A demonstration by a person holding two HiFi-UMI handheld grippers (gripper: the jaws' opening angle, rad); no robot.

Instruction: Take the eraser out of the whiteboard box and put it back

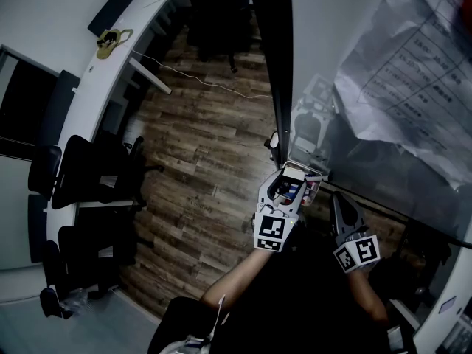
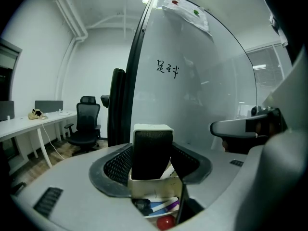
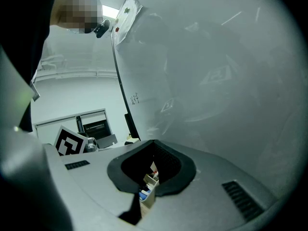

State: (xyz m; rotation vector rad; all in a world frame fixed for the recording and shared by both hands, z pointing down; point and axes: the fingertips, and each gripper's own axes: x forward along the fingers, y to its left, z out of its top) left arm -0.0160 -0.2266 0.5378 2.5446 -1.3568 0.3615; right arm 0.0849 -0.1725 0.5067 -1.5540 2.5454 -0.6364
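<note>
The left gripper (image 2: pixel 152 163) has its jaws set wide and closed on the eraser (image 2: pixel 152 146), with the black meshed pads (image 2: pixel 115 166) meeting its two sides. The eraser stands upright between them, white back on top and dark felt facing the camera. Its lower end dips behind the front wall of the whiteboard box (image 2: pixel 154 189). Markers (image 2: pixel 161 207) lie in the box below it. The right gripper (image 3: pixel 152 171) hangs just beside, jaws apart and holding nothing, pointed at the same box. Behind both rises the whiteboard (image 2: pixel 202 95), where a printed sheet (image 1: pixel 413 72) hangs.
</note>
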